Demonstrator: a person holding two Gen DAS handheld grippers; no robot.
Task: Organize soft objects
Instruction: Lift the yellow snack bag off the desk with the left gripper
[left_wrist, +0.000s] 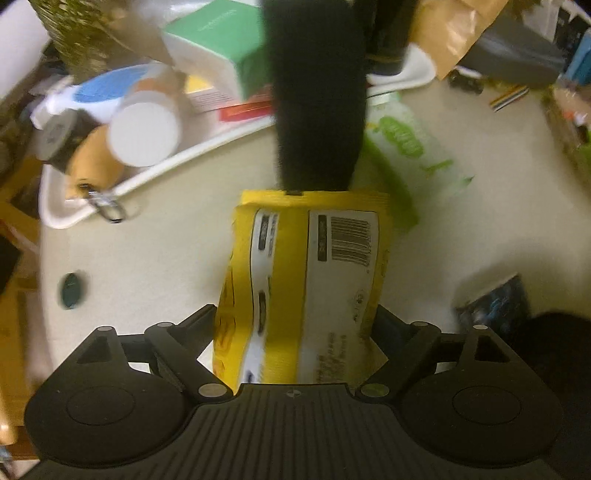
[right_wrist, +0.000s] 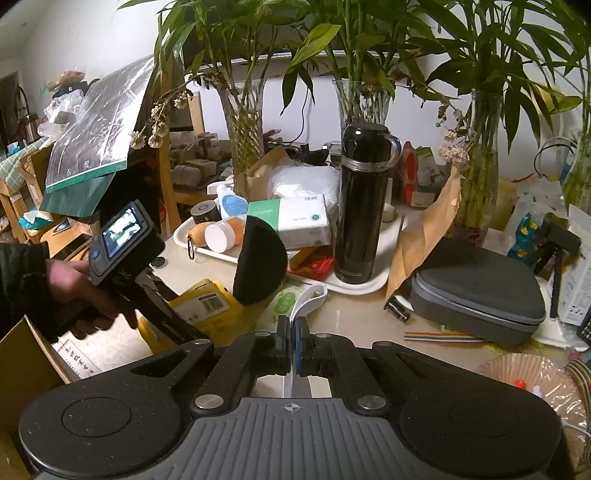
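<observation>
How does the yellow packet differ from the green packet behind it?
The yellow packet shows a white label with a barcode; the green packet has pale wrapping with green print. The yellow packet sits between the wide-open left tongs; the green packet lies beyond them, outside their reach. The yellow packet is in nearly full view; the green packet is partly hidden behind it. Both rest on the pale table.
</observation>
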